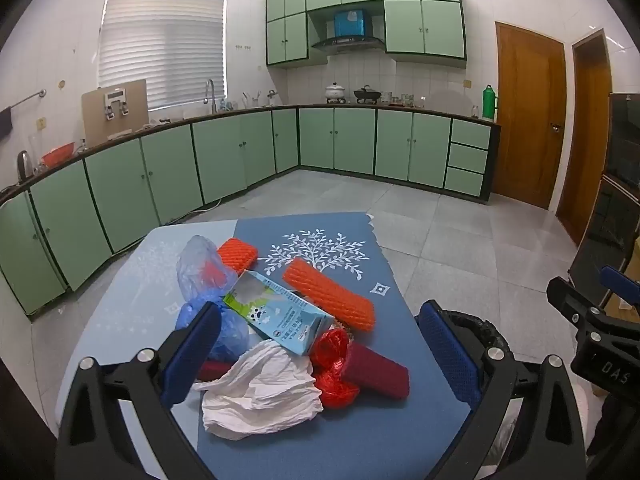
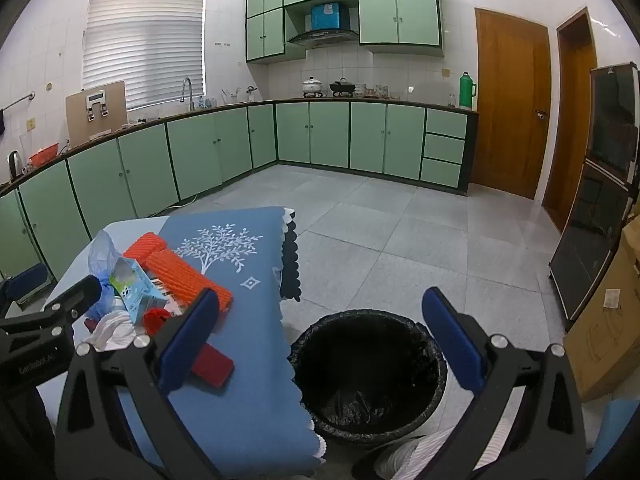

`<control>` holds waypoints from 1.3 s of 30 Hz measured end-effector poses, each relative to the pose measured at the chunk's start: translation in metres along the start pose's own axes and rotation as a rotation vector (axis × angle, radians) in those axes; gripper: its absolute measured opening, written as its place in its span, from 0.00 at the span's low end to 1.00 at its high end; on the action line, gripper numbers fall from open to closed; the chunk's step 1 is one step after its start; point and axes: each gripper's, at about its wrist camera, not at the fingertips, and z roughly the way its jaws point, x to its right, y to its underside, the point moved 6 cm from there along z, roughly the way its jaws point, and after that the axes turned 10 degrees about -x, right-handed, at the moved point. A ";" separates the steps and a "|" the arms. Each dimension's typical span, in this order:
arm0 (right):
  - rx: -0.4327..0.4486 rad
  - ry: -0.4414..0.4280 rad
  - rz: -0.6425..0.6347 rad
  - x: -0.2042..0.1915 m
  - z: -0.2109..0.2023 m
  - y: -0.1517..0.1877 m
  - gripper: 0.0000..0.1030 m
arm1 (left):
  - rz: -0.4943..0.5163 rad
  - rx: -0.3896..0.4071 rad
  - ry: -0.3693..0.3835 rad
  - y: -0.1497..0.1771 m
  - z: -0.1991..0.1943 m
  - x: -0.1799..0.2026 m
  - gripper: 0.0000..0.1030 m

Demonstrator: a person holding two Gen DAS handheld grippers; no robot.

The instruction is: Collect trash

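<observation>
Both wrist views tilt down, sharing the table (image 1: 352,432) closely.

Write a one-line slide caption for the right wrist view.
Open right tool hovers above a black-lined bin beside a table piled with trash.

We see green cabinets (image 1: 336,138) under a countertop, a white pot (image 1: 334,91) beside a wok (image 1: 366,95), a green thermos (image 1: 488,103), wooden doors (image 2: 508,104), and perhaps a kettle (image 2: 14,162).

A home kitchen: mint-green cabinets (image 1: 168,168) line the tiled walls, a range hood (image 1: 347,43) (pots below) and a sink faucet (image 1: 211,94).
</observation>
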 end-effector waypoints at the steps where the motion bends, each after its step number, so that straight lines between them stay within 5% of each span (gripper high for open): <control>1: -0.001 -0.002 0.001 0.000 0.000 0.000 0.95 | -0.001 -0.002 0.001 0.000 0.000 0.000 0.94; 39: -0.020 0.001 0.008 0.001 0.009 0.002 0.95 | -0.005 0.002 0.000 0.001 -0.001 -0.003 0.94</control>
